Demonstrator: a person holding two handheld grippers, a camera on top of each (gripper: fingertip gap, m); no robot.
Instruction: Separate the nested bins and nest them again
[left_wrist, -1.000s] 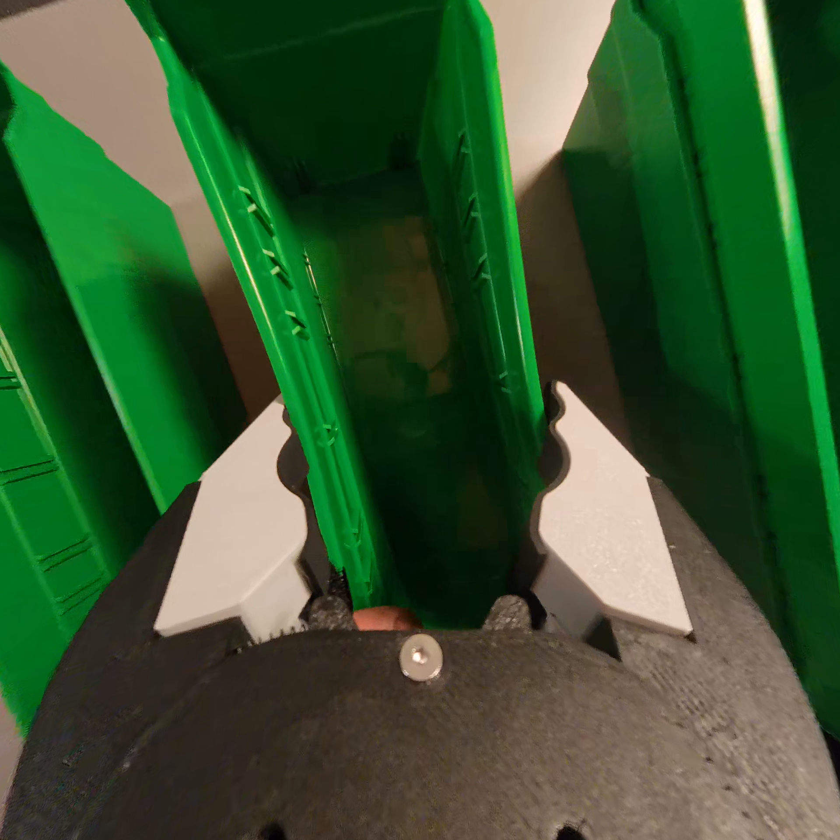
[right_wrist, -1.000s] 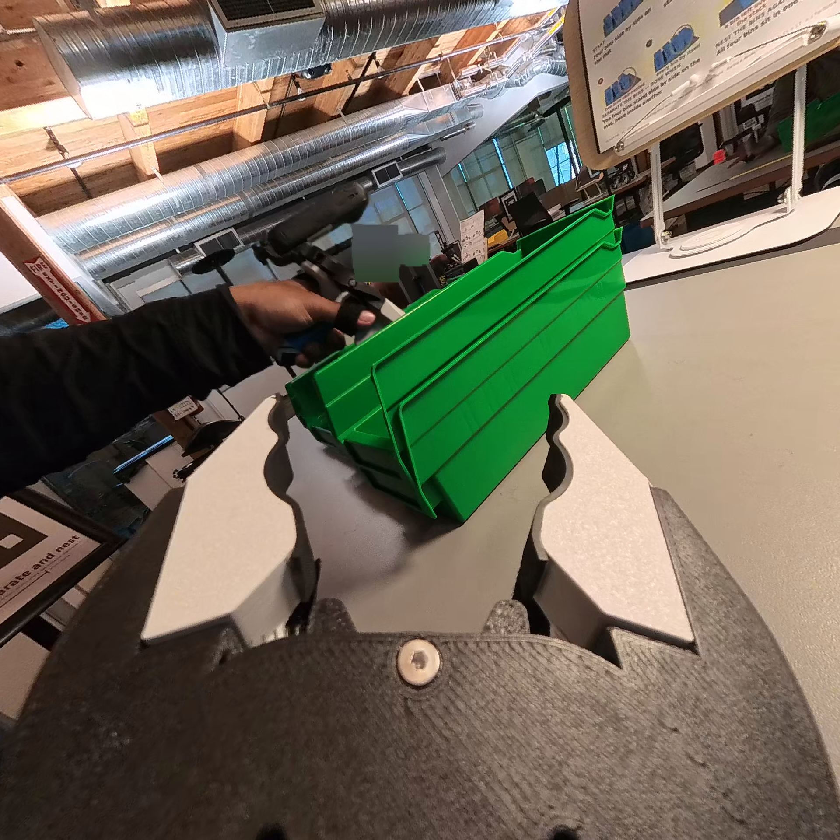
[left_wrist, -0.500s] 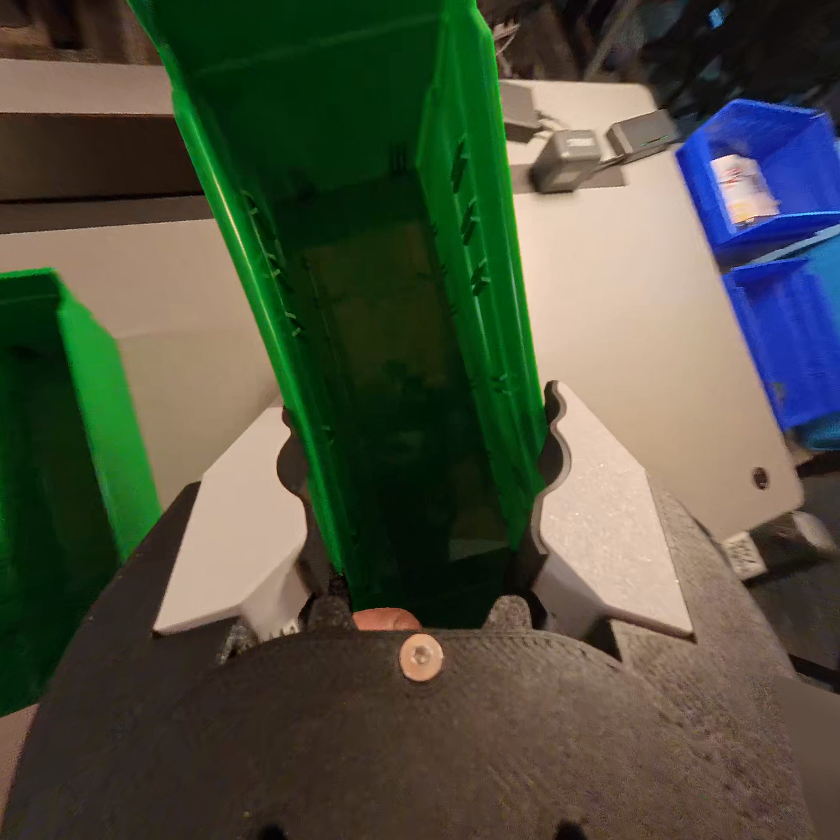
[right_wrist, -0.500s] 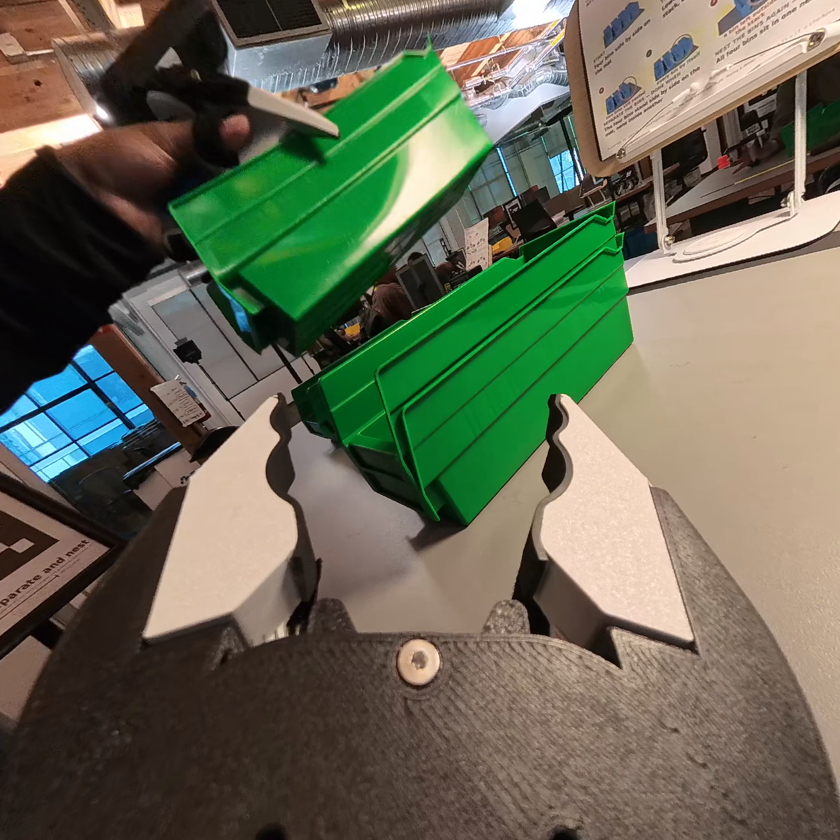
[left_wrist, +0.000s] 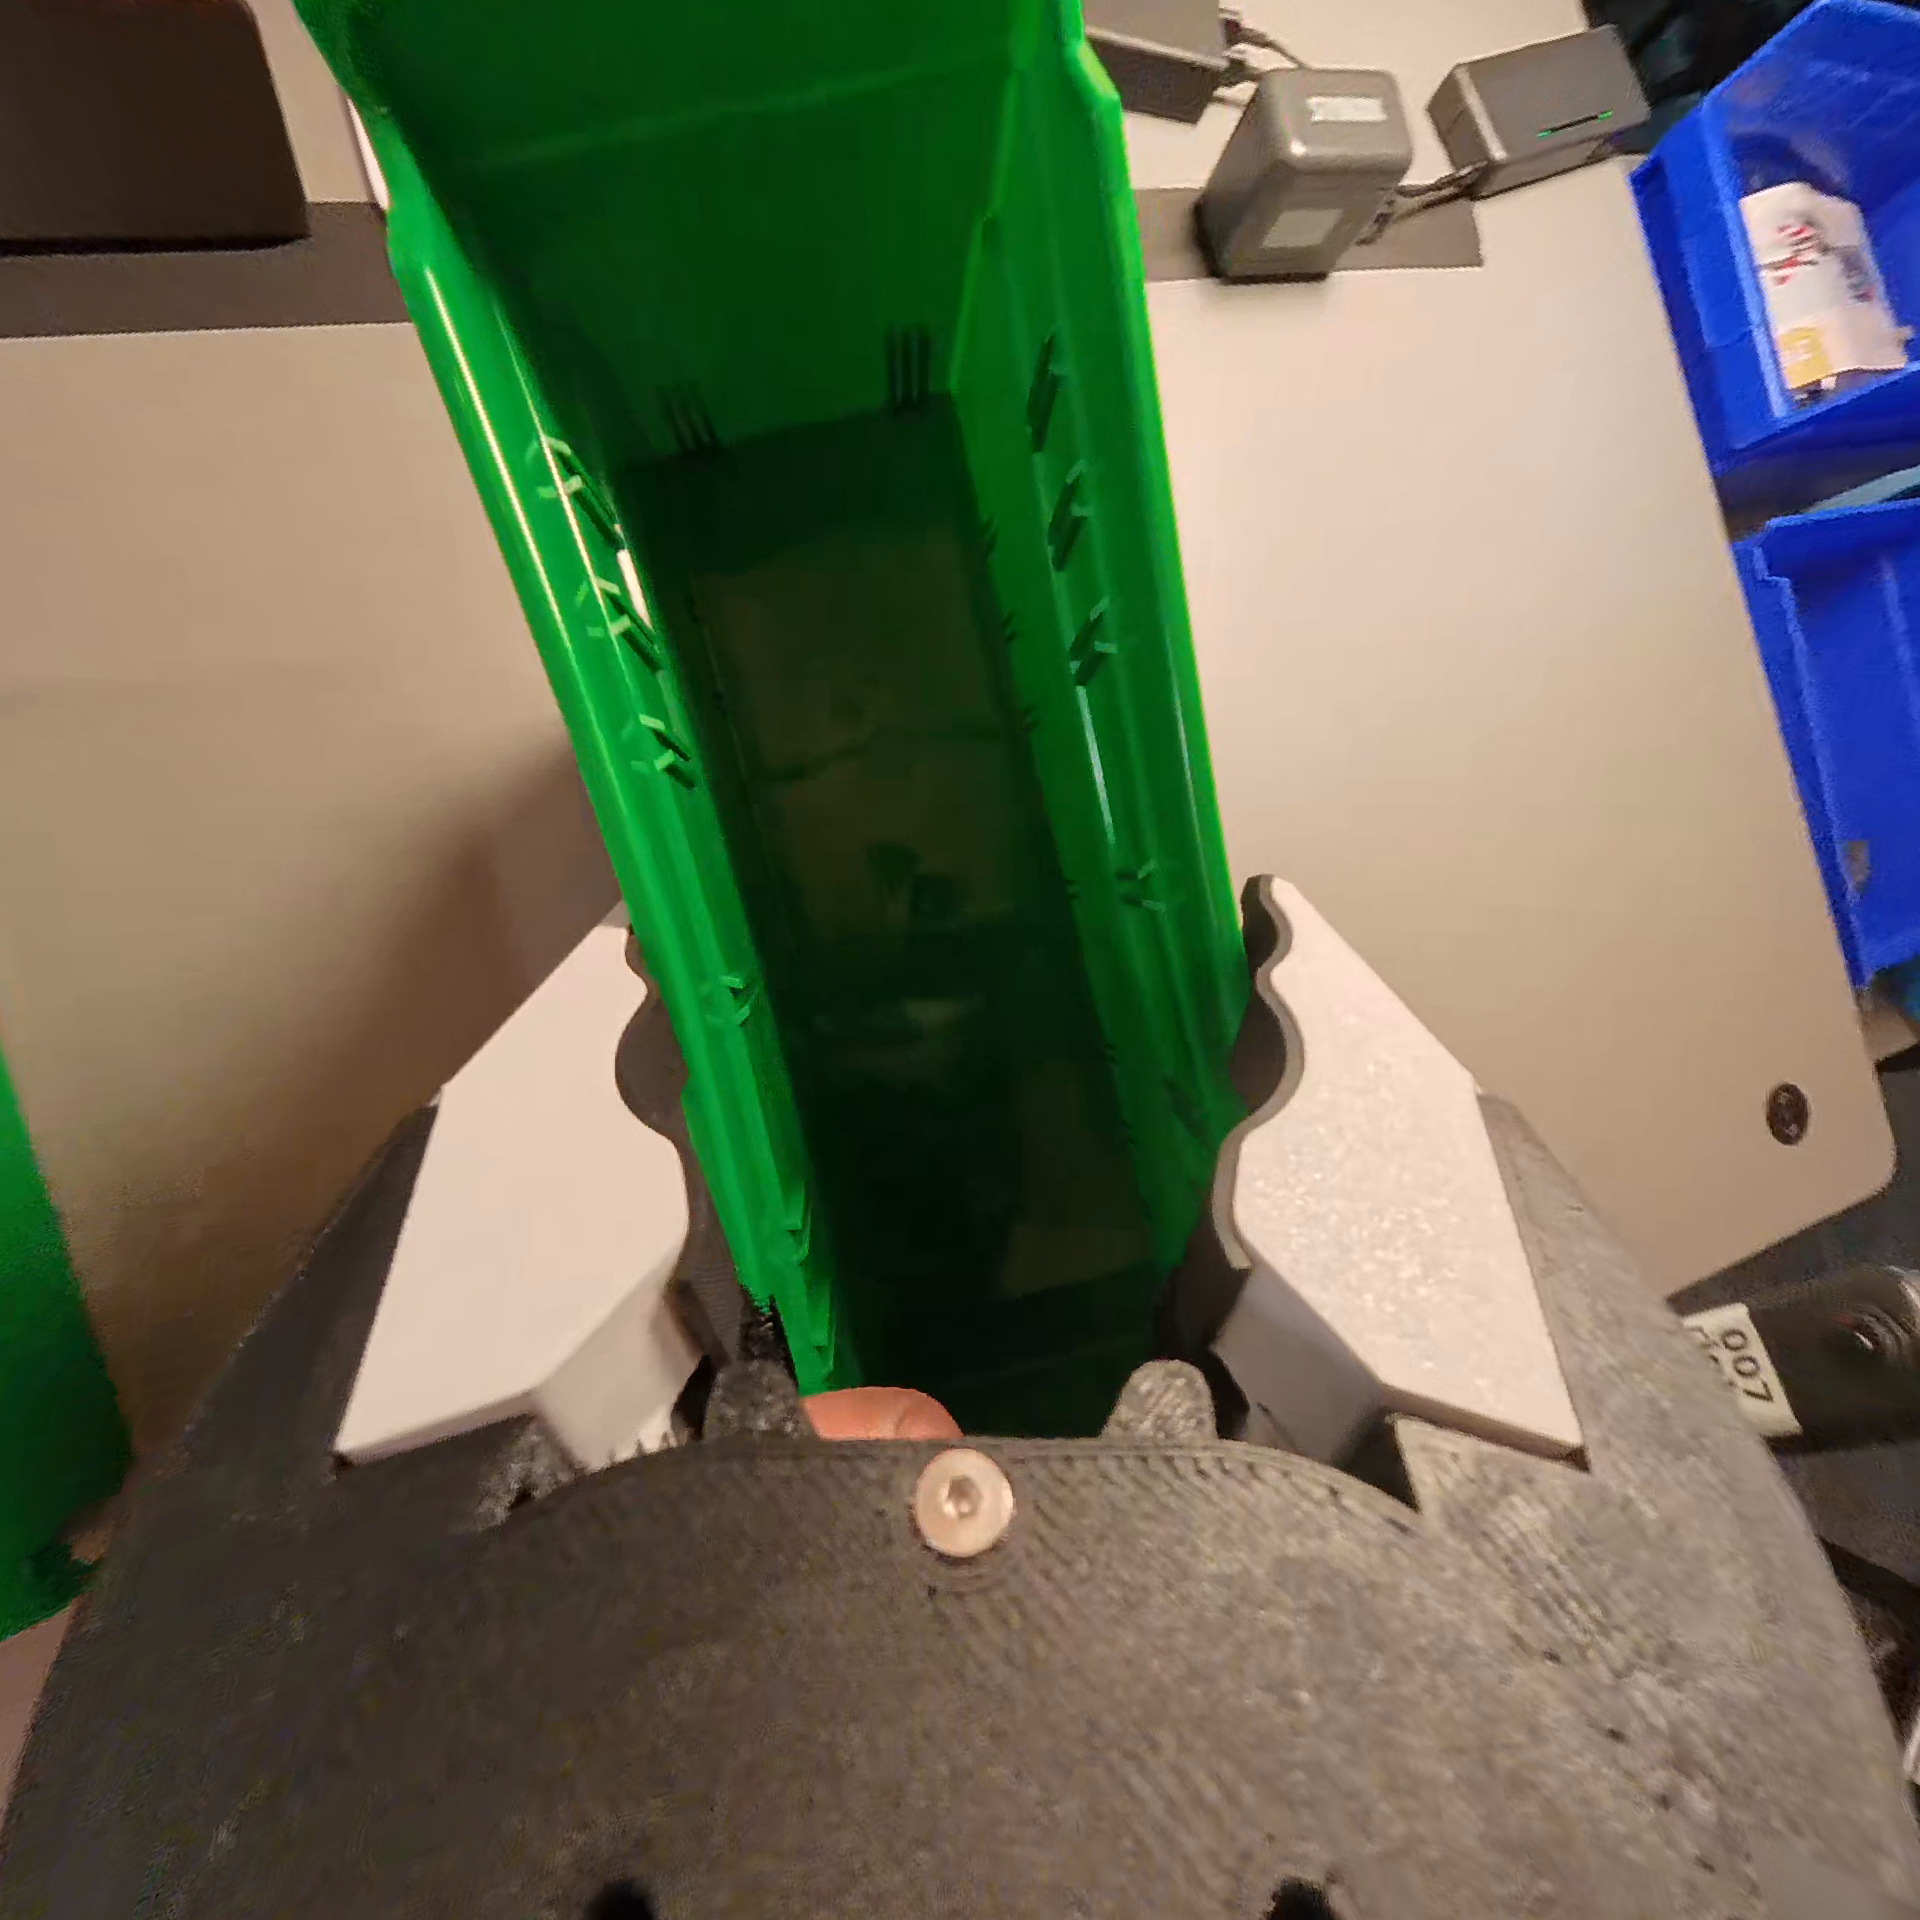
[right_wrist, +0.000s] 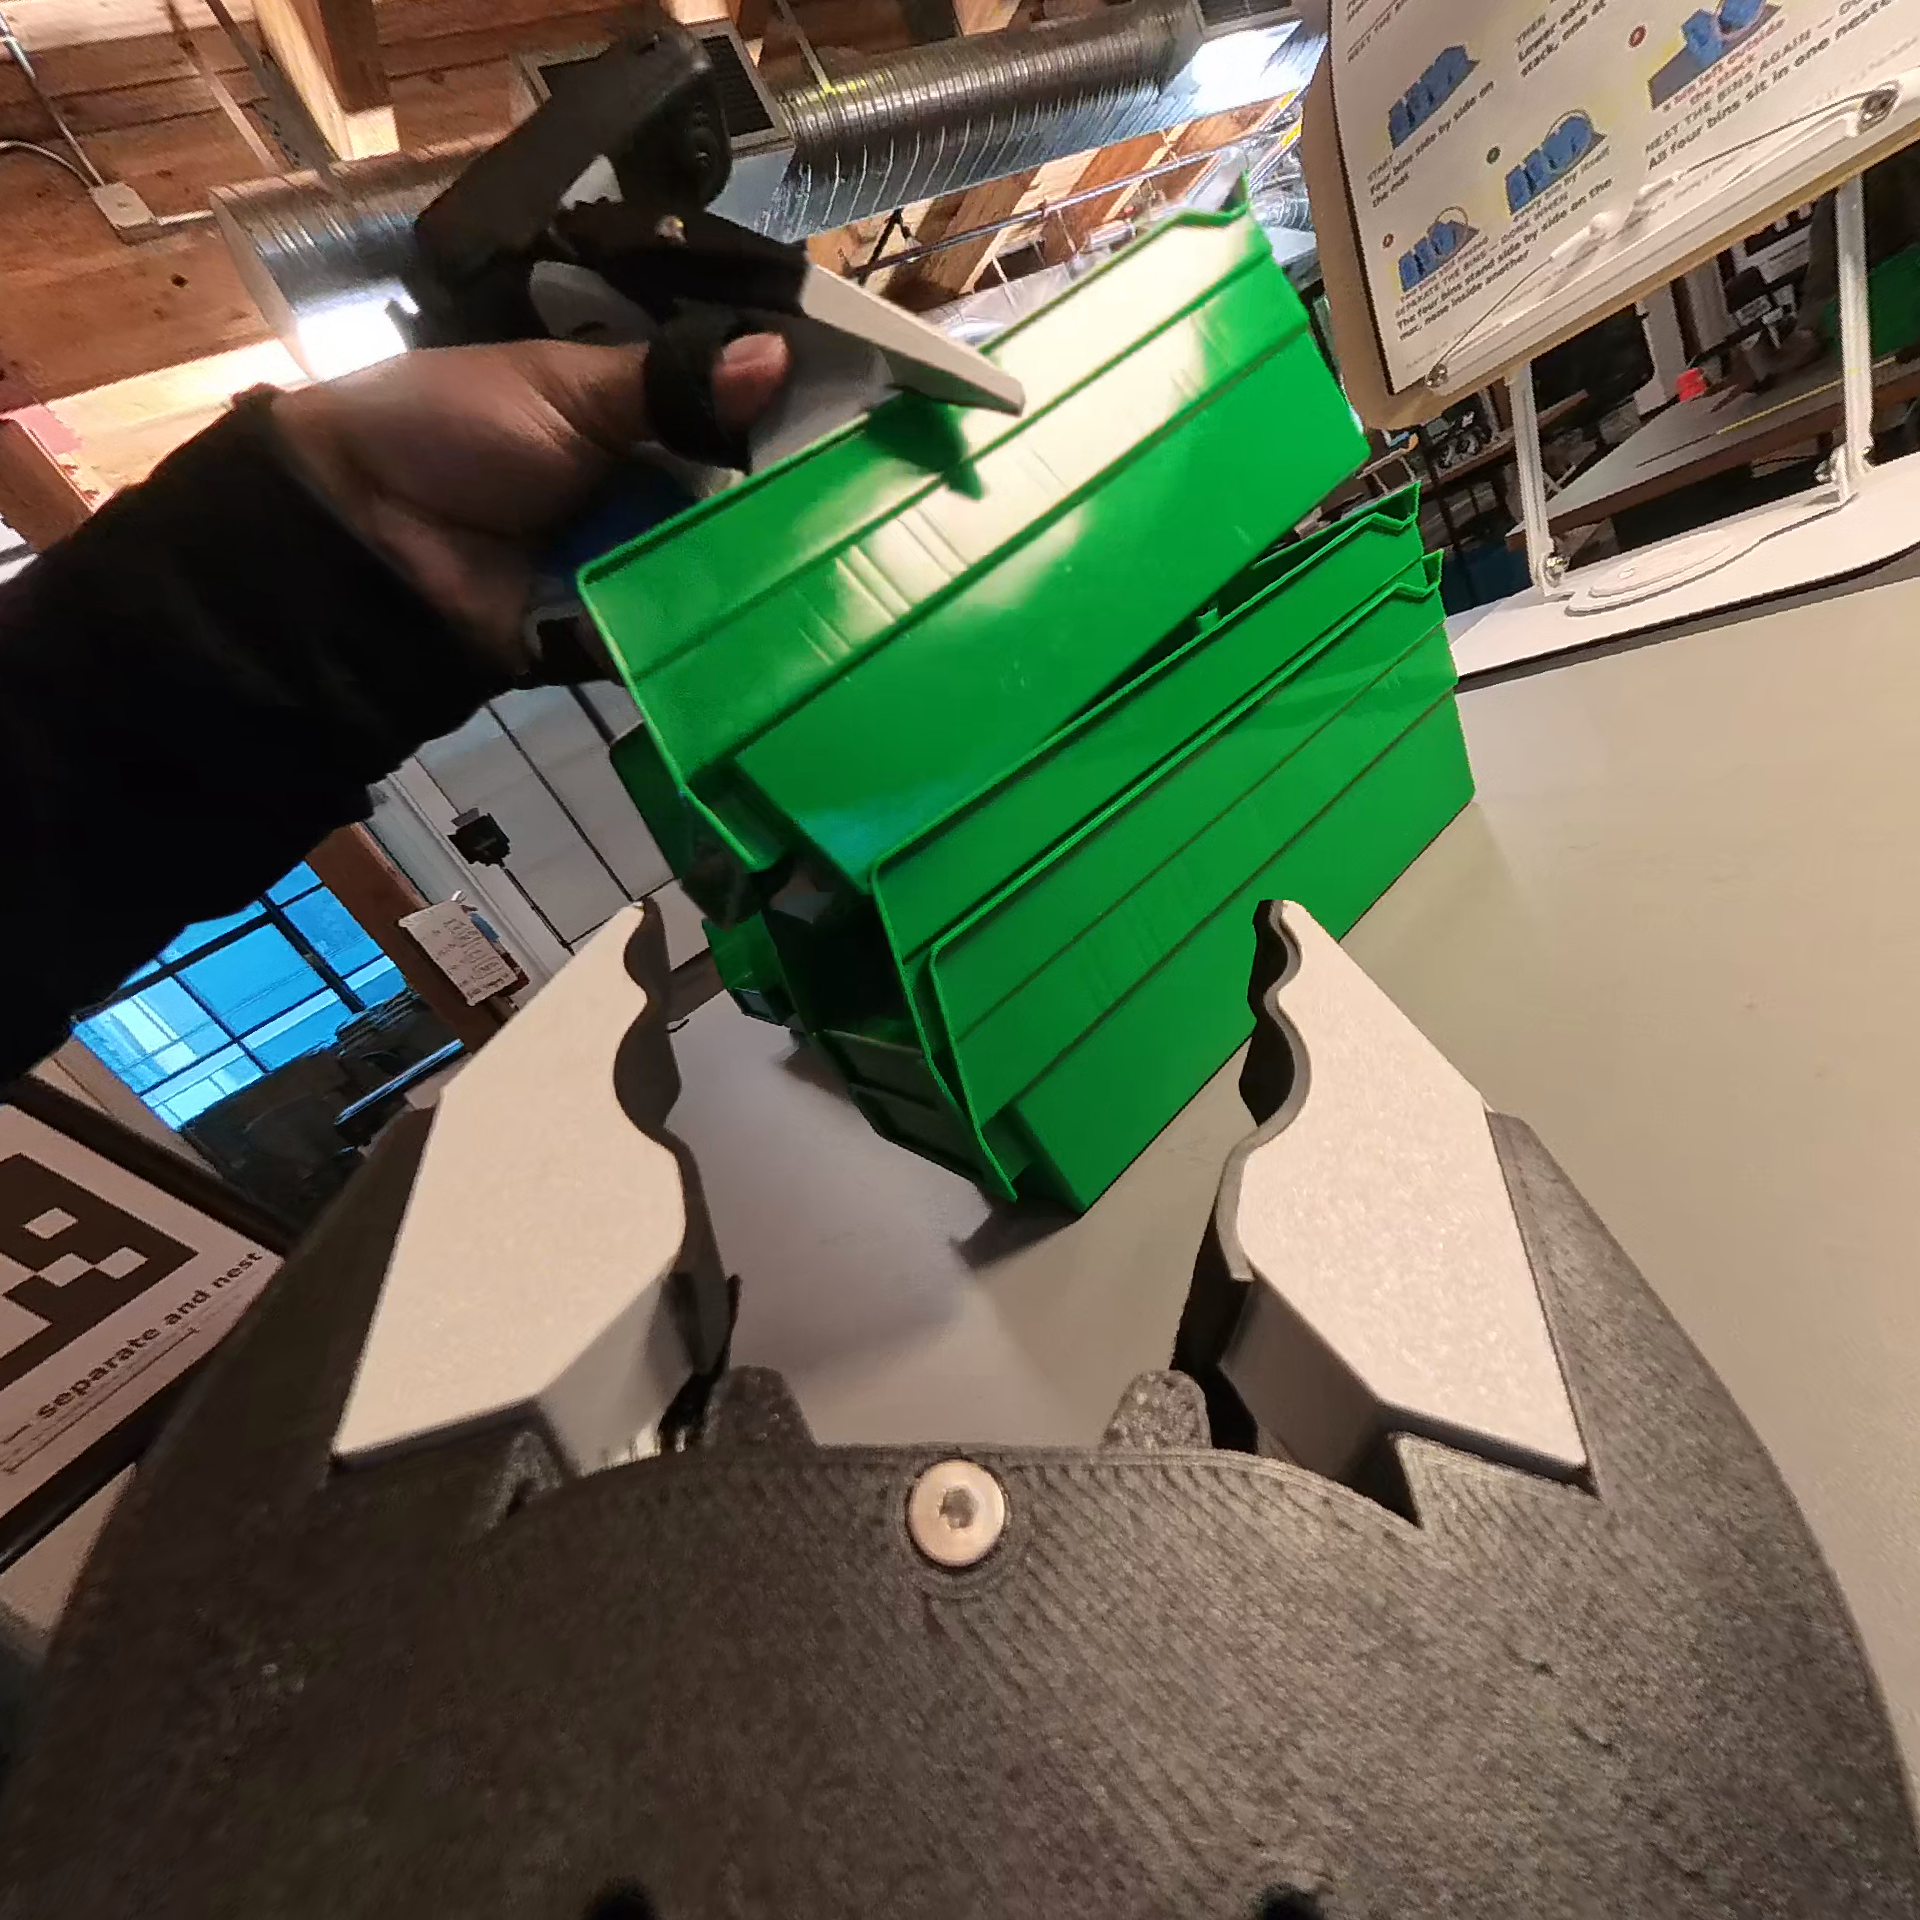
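Left wrist view: my left gripper (left_wrist: 940, 997) clasps a green bin (left_wrist: 790, 436) between its pale fingers (left_wrist: 1351, 1049), both pads against its long side walls.
Held bin: it runs lengthwise away from my fingers, open side toward the camera, lifted clear of the grey table (left_wrist: 1403, 623).
Beyond it: grey power bricks (left_wrist: 1304, 177) lie on the far part of the table, blue bins (left_wrist: 1808, 343) stand at the right.
Right wrist view: my right gripper (right_wrist: 961, 997) is spread wide with nothing between its fingers (right_wrist: 582, 1049), low over the table (right_wrist: 1662, 883).
Stack: the other green bins (right_wrist: 1195, 935) sit nested and tilted on the table, ahead of those fingers.
Above the stack: my left hand (right_wrist: 447, 468) holds the lifted bin (right_wrist: 987, 561) slanted over it.
Far right: an instruction board (right_wrist: 1558, 156) on a white stand.
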